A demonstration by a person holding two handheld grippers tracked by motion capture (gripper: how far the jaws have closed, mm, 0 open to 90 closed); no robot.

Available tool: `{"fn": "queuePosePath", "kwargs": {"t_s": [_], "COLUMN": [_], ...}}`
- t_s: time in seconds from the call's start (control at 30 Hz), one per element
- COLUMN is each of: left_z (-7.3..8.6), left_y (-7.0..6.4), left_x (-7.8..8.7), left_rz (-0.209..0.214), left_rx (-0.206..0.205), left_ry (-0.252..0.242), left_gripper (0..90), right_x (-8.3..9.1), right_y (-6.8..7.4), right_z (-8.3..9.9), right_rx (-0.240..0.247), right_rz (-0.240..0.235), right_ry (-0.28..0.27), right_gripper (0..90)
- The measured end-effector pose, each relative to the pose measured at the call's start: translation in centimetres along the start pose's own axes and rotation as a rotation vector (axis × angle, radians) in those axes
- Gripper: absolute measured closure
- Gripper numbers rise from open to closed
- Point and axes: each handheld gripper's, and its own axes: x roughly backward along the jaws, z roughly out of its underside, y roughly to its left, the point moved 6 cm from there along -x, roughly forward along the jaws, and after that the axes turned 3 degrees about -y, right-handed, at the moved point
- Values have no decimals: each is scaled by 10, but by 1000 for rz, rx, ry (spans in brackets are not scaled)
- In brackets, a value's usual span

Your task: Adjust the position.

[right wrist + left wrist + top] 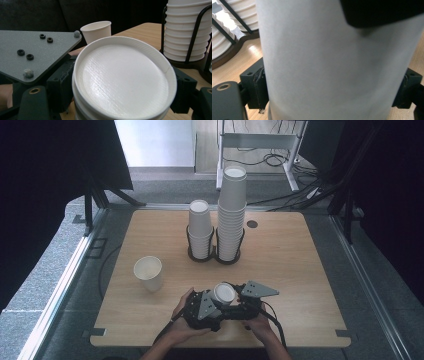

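We hold nested cups (223, 294) between both grippers: left gripper (206, 306) and right gripper (248, 301) each pinch the walls. Squeezing harder may crush them; uneven pulling could knock them onto the table (300, 270).

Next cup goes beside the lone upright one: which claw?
Left, probably: the left claw clamps the held cups, and the upright cup stands on its side.
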Motion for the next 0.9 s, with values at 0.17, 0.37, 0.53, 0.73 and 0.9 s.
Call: {"fn": "queuePosePath", "kwargs": {"t_s": [0.17, 0.37, 0.53, 0.73, 0.9], "left_z": [0, 1, 1, 0, 0], "left_y": [0, 0, 0, 1, 1], "left_x": [0, -1, -2, -1, -1], "left_rz": [1, 8, 18, 34, 42], "left_rx": [-1, -1, 25, 52, 52], "left_ry": [-1, 7, 13, 4, 4], "left_gripper": [119, 120, 88, 78, 91], "right_x": [0, 0, -1, 0, 0], "right_y": [-1, 0, 3, 4, 3], "right_z": [0, 1, 0, 0, 0], "right_rx": [-2, 10, 37, 60, 56], "right_rz": [-2, 3, 11, 22, 21], "right_ry": [0, 9, 12, 18, 19], "right_gripper": [226, 225, 234, 236, 235]}}
